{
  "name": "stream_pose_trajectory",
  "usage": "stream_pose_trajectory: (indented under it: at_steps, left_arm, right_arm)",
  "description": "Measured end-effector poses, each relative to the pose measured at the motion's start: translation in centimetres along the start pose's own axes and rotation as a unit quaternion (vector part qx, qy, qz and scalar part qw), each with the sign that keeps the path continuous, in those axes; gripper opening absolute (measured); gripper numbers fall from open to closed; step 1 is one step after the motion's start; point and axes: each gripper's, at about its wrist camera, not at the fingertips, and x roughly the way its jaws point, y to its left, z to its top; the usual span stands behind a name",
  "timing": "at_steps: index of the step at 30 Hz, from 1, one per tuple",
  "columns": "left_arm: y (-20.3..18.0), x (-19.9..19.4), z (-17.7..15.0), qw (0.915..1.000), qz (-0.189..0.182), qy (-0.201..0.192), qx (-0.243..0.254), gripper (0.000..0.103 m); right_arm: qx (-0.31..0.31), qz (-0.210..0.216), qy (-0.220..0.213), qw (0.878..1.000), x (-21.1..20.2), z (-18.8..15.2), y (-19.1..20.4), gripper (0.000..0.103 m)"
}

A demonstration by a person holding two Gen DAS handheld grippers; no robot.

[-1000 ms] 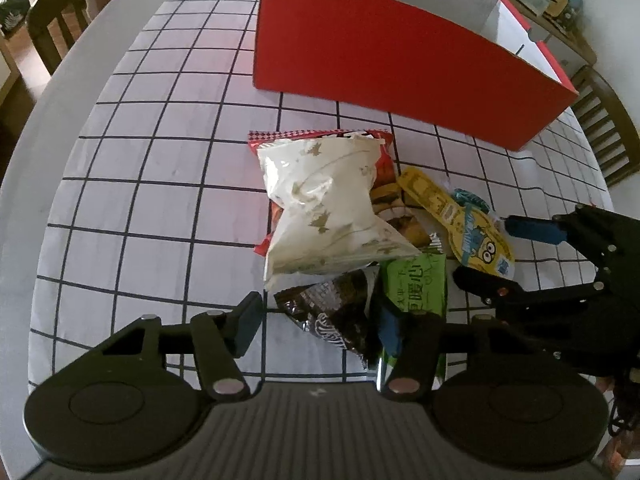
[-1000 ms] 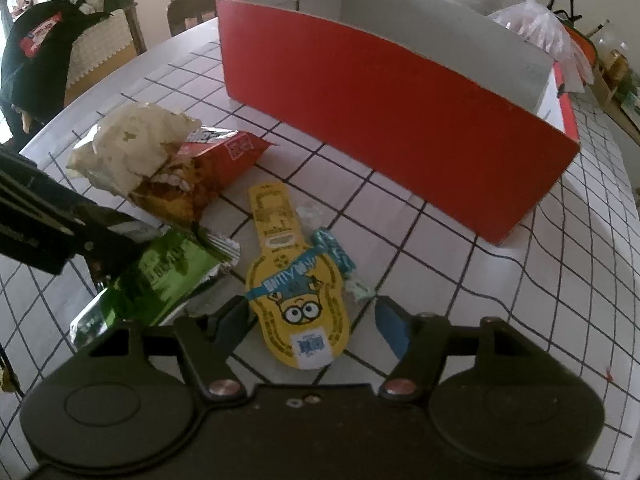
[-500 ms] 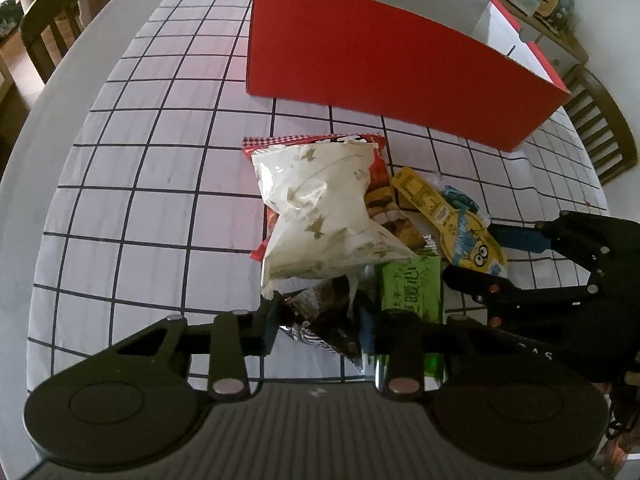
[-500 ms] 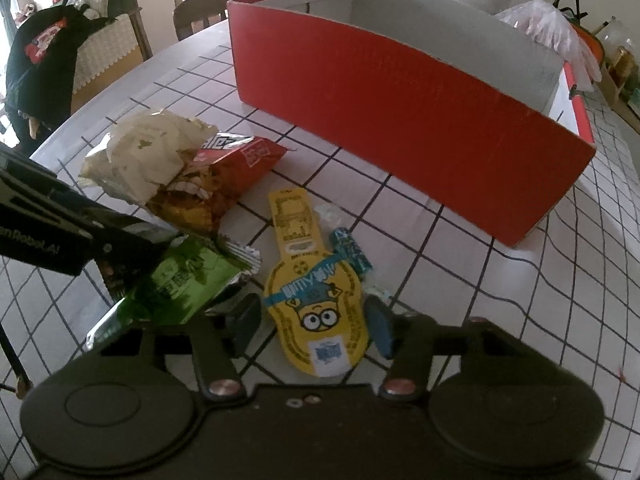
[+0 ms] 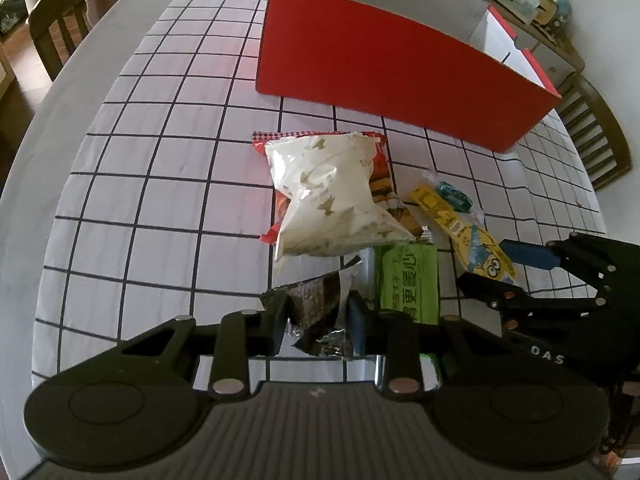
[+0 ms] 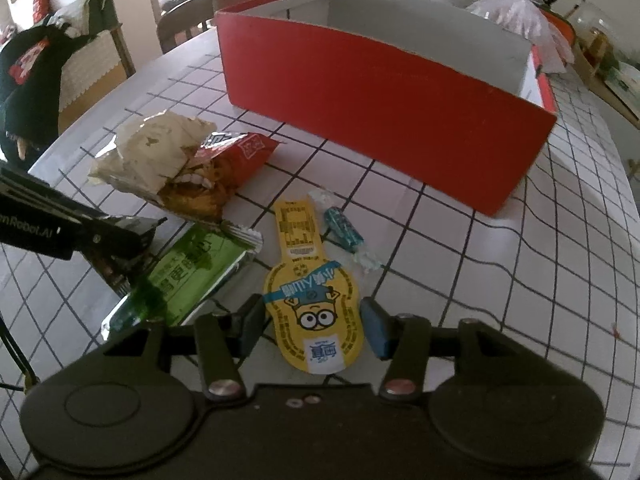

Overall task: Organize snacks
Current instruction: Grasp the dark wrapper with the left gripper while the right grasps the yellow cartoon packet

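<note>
My left gripper (image 5: 318, 320) is shut on a dark brown snack packet (image 5: 320, 316), crumpled between its fingers at the near end of the snack pile. My right gripper (image 6: 314, 330) is open, its fingers on either side of a yellow cartoon snack pack (image 6: 312, 308) lying flat on the cloth. A cream bag (image 5: 328, 196) lies on a red snack bag (image 6: 236, 152). A green packet (image 5: 408, 280) lies beside them. A small teal candy (image 6: 342, 228) lies near the yellow pack. The open red box (image 5: 400, 76) stands behind the pile.
The round table has a white cloth with a black grid (image 5: 160, 184). Wooden chairs (image 5: 56, 28) stand at the left and right edges. Clear plastic bags (image 6: 516, 20) and clutter sit behind the box. Dark clothing (image 6: 28, 80) hangs over a chair at far left.
My left gripper has closed on the dark brown packet, which has crumpled between its fingers. My right gripper has narrowed around the yellow pack and moved forward over it.
</note>
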Motion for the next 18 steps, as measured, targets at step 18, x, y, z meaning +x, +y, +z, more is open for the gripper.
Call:
stream_pose_trajectory:
  at_steps: [18]
  left_arm:
    - [0.8,-3.1,-1.0,0.9997,-0.013,-0.018,-0.007,0.026]
  right_arm:
    - [0.059,-0.005,-0.035,0.998,-5.0,-1.0,0.5,0.051]
